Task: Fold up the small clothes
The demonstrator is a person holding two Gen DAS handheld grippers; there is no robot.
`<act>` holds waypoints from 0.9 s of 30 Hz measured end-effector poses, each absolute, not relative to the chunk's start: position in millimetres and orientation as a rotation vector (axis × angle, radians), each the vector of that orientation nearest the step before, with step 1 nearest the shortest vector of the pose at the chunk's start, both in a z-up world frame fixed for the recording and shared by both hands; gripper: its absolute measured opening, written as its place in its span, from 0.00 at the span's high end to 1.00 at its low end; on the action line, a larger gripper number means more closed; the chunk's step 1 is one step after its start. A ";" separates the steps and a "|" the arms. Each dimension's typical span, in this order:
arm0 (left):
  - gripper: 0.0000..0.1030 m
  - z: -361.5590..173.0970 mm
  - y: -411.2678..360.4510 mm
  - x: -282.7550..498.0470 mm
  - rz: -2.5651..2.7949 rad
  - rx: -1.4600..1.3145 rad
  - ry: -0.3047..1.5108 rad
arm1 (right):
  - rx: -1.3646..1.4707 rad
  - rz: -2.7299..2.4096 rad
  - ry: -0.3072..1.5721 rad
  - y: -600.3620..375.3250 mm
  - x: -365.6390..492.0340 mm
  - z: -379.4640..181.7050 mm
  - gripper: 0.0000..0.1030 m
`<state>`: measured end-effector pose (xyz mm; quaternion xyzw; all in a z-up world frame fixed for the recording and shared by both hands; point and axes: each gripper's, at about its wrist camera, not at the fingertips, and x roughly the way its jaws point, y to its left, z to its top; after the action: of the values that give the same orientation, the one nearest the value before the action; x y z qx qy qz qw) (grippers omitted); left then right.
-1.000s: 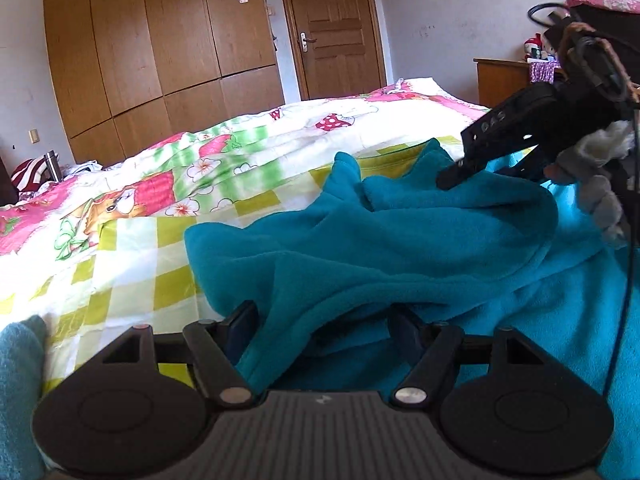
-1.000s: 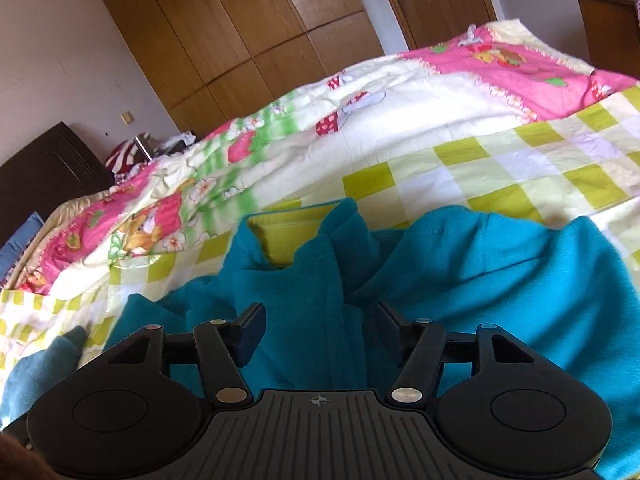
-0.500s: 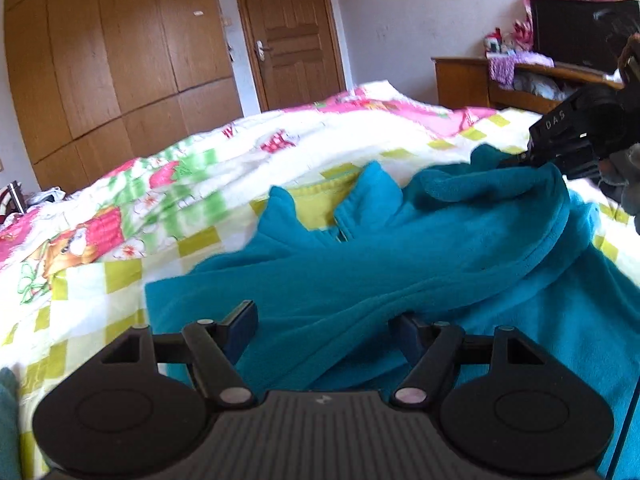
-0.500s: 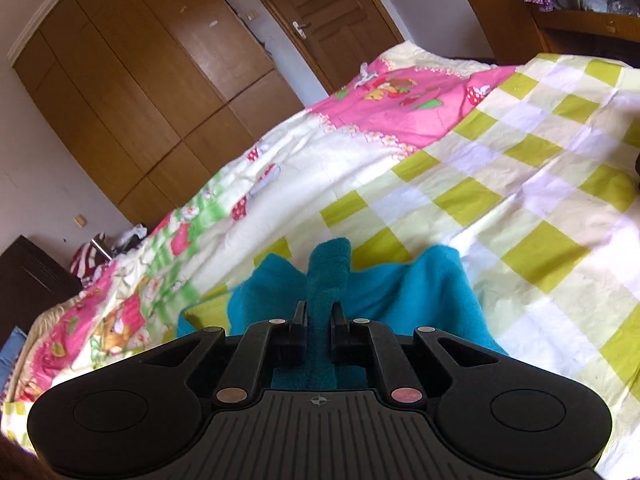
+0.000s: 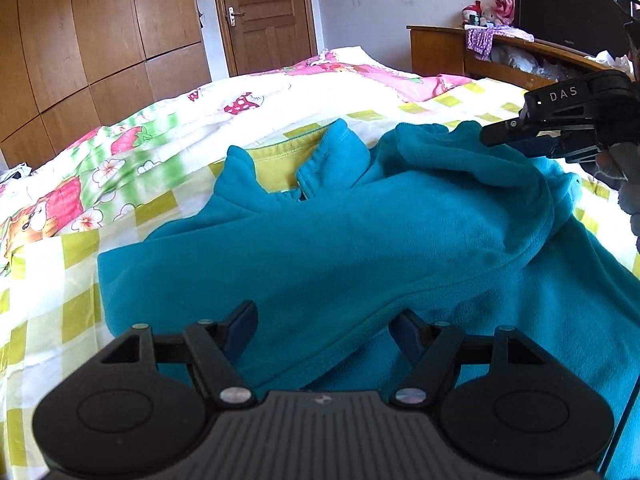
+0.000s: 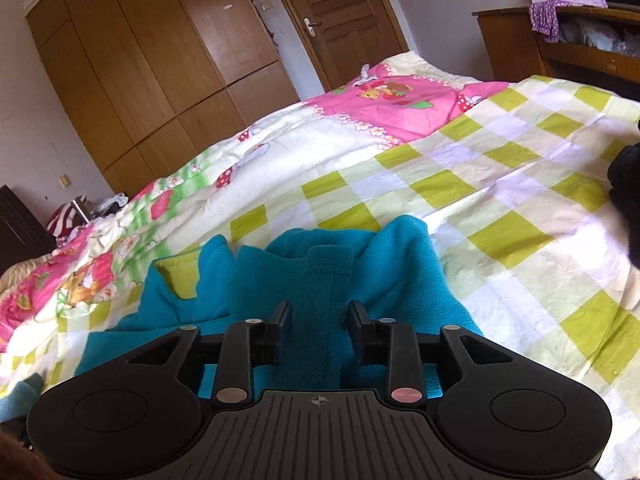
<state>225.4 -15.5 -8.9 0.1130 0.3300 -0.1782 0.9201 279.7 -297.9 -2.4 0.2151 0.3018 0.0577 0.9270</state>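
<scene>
A teal fleece top [image 5: 360, 240] with a yellow-lined collar [image 5: 280, 164] lies on the checked quilt [image 5: 60, 288]. Its sleeve is folded across the body. My left gripper [image 5: 324, 324] is open, low over the near hem, with cloth between its spread fingers. My right gripper [image 6: 320, 320] has parted jaws with a ridge of the teal sleeve end [image 6: 328, 276] standing between them, not pinched. The right gripper also shows in the left wrist view [image 5: 520, 136], at the sleeve's far right end.
The bed's quilt [image 6: 500, 200] stretches far and right. A wooden wardrobe [image 5: 100, 40] and door [image 5: 264, 12] stand behind. A wooden shelf [image 5: 500, 56] with clutter is at the right. A dark object [image 6: 626, 184] lies at the right edge.
The right gripper had shut on the sleeve end and carried it right; now its jaws have opened. The left gripper stayed open and drew back; the top lies flatter.
</scene>
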 end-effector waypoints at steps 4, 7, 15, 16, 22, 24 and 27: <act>0.18 -6.5 -18.8 228.8 -0.362 0.240 0.674 | 0.526 0.151 0.714 -301.0 303.9 -13.9 0.65; 0.18 -1.4 -16.2 224.1 -0.370 0.239 0.668 | 0.601 0.149 0.728 -309.9 304.0 -21.3 0.87; 0.18 17.6 -11.2 209.8 -0.432 0.177 0.628 | 0.648 -0.025 0.522 -350.6 266.5 7.0 0.92; 0.18 21.1 -13.1 211.2 -0.436 0.159 0.611 | 0.615 -0.023 0.553 -345.5 267.9 4.6 0.92; 0.15 18.1 -24.8 239.8 -0.427 0.052 0.583 | 0.451 -0.062 0.555 -323.4 259.5 1.3 0.91; 0.15 -1.5 -38.0 256.5 -0.432 0.073 0.661 | 0.451 -0.075 0.556 -326.5 259.1 0.2 0.90; 0.15 -30.0 -60.7 267.3 -0.380 0.161 0.712 | 0.494 -0.089 0.543 -335.9 252.2 -2.9 0.86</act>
<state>267.3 -60.7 -30.0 0.0783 0.3461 -0.1847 0.9165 252.2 -335.9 -2.9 0.2415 0.2656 -0.0437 0.9323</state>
